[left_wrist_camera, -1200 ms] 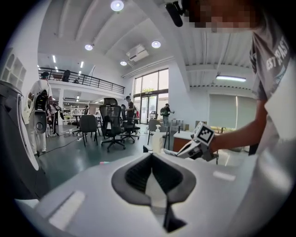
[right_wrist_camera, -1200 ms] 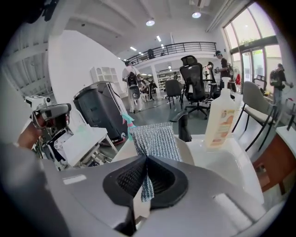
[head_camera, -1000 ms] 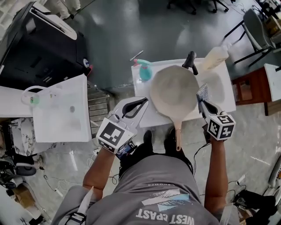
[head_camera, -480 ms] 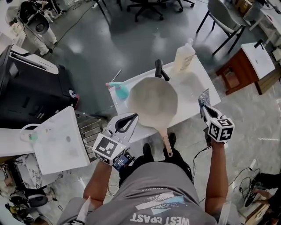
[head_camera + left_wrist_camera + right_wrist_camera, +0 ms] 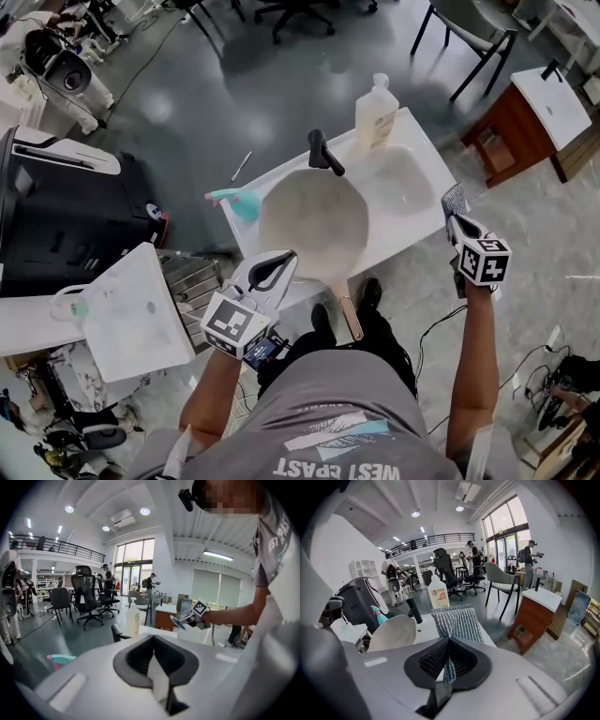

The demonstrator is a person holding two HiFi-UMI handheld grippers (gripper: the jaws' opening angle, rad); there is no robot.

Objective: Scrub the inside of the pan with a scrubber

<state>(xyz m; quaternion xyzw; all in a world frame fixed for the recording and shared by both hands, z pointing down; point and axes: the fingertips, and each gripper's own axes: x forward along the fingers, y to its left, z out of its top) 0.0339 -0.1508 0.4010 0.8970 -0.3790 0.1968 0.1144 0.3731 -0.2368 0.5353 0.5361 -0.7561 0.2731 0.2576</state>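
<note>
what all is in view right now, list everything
pan: 1, cream with a wooden handle, on the counter, handle toward the person
counter: 1, white with a basin, centre
faucet: 1, black, behind the pan
soap bottle: 1, pale, counter's far edge
teal item: 1, maybe a bottle, counter's left end
scrubber: 1, silver mesh, off the counter's right edge
side table: 1, brown with white top, far right
white table: 1, left
left gripper: jaws together, empty, left of the pan handle
right gripper: jaws shut on the scrubber
</note>
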